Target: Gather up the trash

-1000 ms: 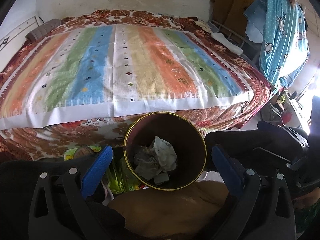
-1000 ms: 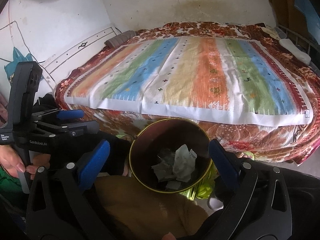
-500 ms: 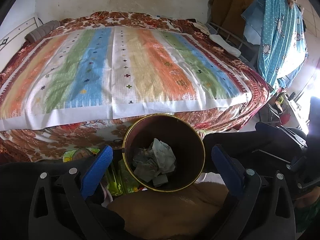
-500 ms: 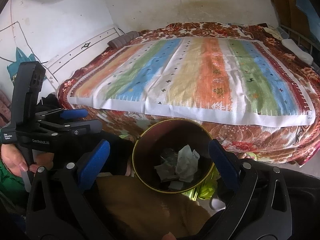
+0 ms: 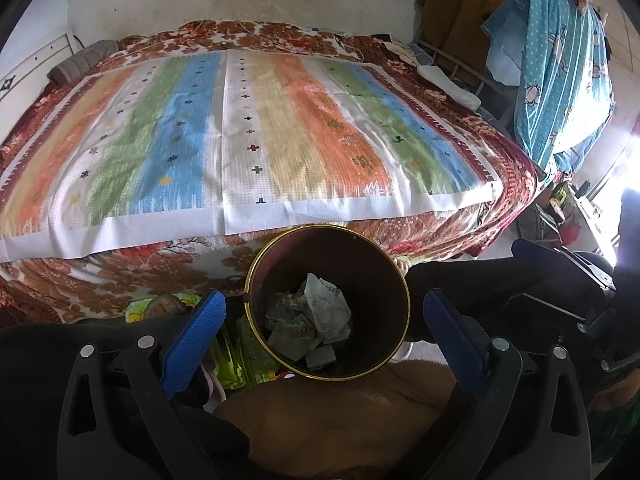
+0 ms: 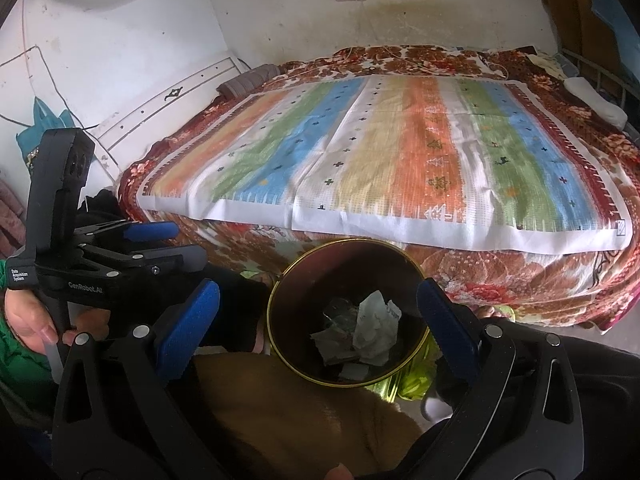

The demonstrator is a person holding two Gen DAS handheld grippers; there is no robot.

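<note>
A dark round trash bin with a gold rim (image 5: 394, 280) stands on the floor at the foot of the bed; it also shows in the right wrist view (image 6: 304, 280). Crumpled paper trash (image 5: 320, 312) lies inside it, also seen in the right wrist view (image 6: 374, 328). My left gripper (image 5: 325, 316) is open and empty, held above the bin. My right gripper (image 6: 318, 308) is open and empty, also above the bin. The left gripper body (image 6: 100, 264) shows at the left of the right wrist view.
A bed with a striped cloth (image 5: 248, 136) over a floral blanket (image 6: 520, 272) fills the far side. Green-yellow items (image 5: 236, 360) lie on the floor beside the bin. A brown surface (image 5: 340, 416) lies below the grippers. Blue hanging cloth (image 5: 560, 60) is at right.
Both views have shifted slightly; the bin sits a little lower and nearer. Both grippers stay open and empty.
</note>
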